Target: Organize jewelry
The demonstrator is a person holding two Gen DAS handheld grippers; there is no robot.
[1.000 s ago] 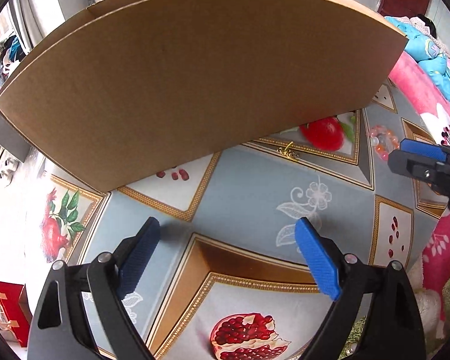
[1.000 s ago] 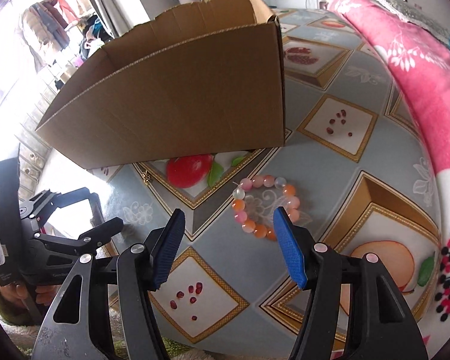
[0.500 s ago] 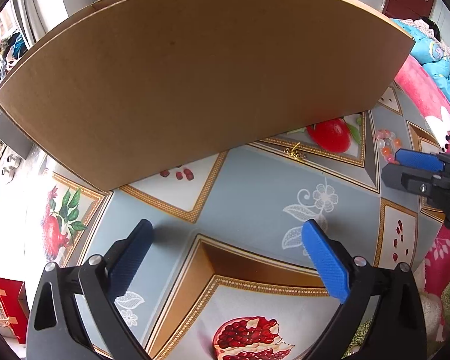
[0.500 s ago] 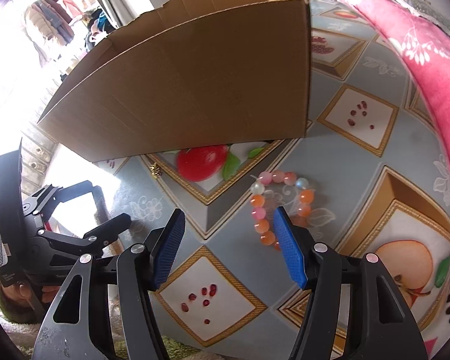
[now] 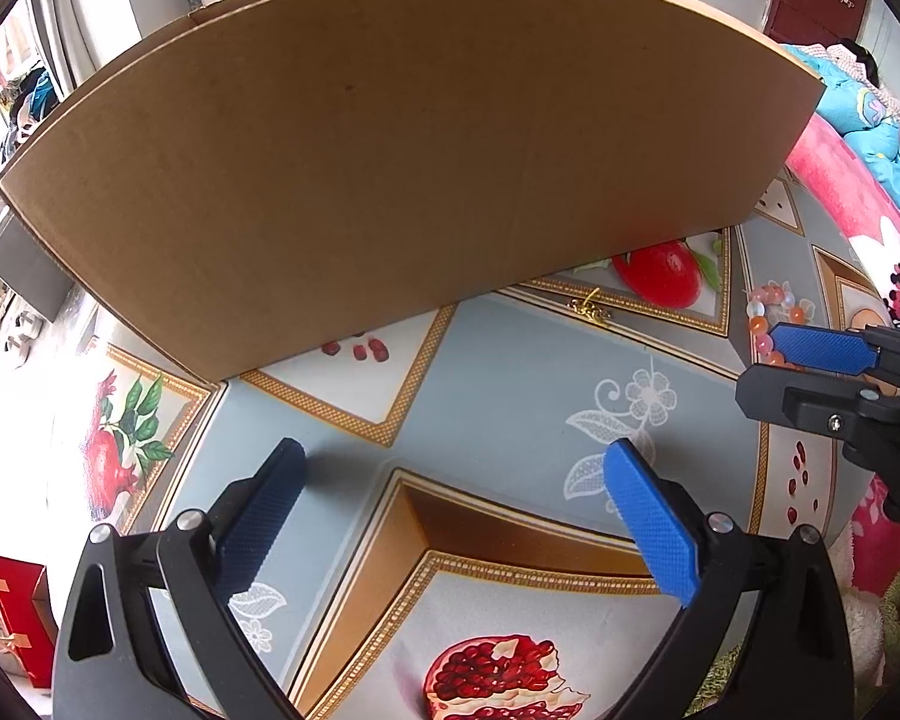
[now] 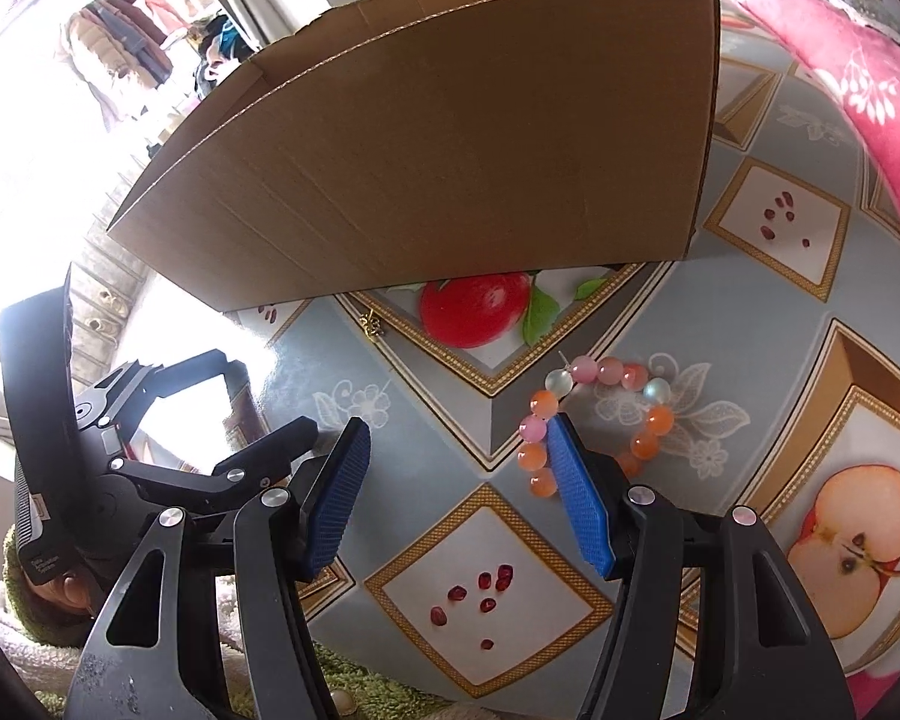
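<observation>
A bracelet of pink, orange and white beads (image 6: 585,369) lies on the fruit-print tablecloth, just right of my right gripper (image 6: 457,429). That gripper is open with only cloth between its fingers, and its right pad (image 6: 576,492) covers the bracelet's near-left beads. A small gold trinket (image 6: 371,324) lies by the front wall of the big cardboard box (image 6: 450,150). In the left wrist view my left gripper (image 5: 453,468) stands wide open over bare cloth. The trinket (image 5: 591,310) is ahead of it, and the bracelet (image 5: 774,294) is partly behind the right gripper (image 5: 762,360).
The open-topped cardboard box (image 5: 390,150) fills the far side of the table. A pink floral blanket (image 6: 840,48) runs along the right. A red bag (image 5: 12,606) sits on the floor at the left. My left gripper (image 6: 264,396) shows at the left of the right wrist view.
My right gripper has slid left across the table, so the bracelet now lies off its right finger instead of ahead between the fingers. The left jaws have widened a little.
</observation>
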